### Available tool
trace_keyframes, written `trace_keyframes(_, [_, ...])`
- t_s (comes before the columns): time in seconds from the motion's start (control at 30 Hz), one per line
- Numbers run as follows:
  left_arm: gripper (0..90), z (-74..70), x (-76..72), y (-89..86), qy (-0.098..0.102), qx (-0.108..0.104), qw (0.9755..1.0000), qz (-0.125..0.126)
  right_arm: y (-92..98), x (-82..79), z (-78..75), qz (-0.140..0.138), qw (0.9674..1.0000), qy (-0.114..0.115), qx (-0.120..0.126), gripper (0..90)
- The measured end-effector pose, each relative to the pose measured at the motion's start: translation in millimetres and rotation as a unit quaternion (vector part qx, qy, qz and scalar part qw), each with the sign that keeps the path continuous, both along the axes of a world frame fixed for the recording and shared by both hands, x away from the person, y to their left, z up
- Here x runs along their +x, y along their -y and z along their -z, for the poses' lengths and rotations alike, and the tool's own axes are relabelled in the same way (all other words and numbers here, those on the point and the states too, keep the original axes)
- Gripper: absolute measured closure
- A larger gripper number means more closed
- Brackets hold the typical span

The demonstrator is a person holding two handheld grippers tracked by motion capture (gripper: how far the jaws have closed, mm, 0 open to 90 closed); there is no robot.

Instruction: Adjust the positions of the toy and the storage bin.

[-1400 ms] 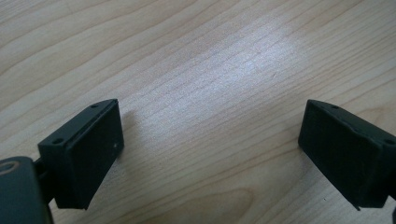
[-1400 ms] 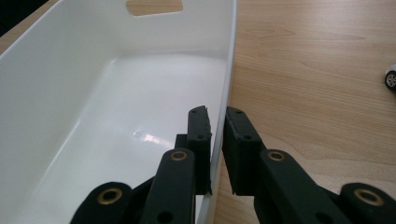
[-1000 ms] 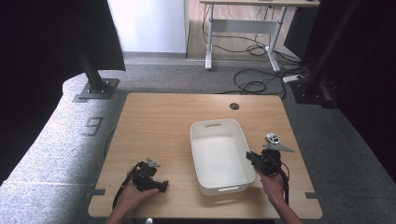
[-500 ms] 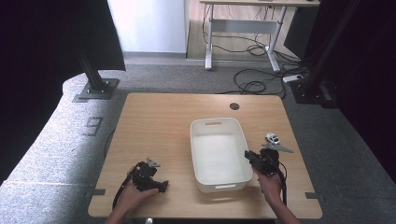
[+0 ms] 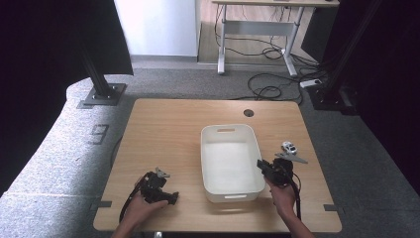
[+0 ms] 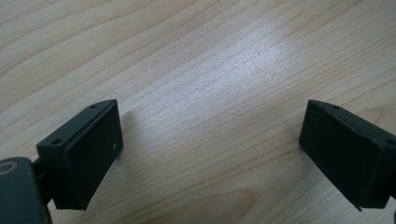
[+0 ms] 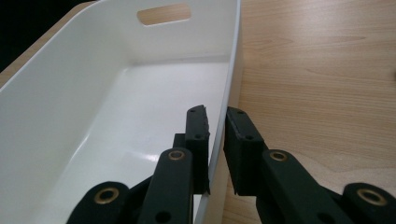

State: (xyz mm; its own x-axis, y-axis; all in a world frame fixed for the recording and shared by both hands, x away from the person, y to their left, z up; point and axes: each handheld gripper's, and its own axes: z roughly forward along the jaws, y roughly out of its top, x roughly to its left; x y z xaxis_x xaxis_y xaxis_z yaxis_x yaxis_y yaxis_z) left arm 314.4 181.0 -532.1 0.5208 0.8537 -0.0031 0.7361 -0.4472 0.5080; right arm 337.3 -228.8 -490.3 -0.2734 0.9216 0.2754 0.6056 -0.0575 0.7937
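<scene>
Right gripper (image 7: 215, 140) clamped on white bin (image 5: 229, 163) wall at 3 o'clock; bin nudged left since earlier. Left gripper (image 6: 210, 149) open over bare desk (image 5: 168, 129).

White bin (image 5: 229, 163) shifted slightly; right gripper (image 5: 270, 171) gripping wall moved with it
</scene>
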Motion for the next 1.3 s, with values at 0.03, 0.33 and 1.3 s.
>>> trace_keyframes(0.03, [6.5,0.0,0.0,0.0,0.0,0.0,1.0,0.0,0.0,0.0,0.0,0.0,1.0,0.0,0.0,79.8])
trace_keyframes(0.33, [6.6,0.0,-0.2,0.0,0.0,0.0,1.0,0.001,-6.0,-3.0,1.9,0.011,0.9999,0.007,0.006,79.1])
trace_keyframes(1.3, [6.7,-0.1,-0.5,0.1,0.0,0.0,1.0,0.0,-20.2,-2.1,4.7,0.014,0.9996,0.017,0.015,78.5])
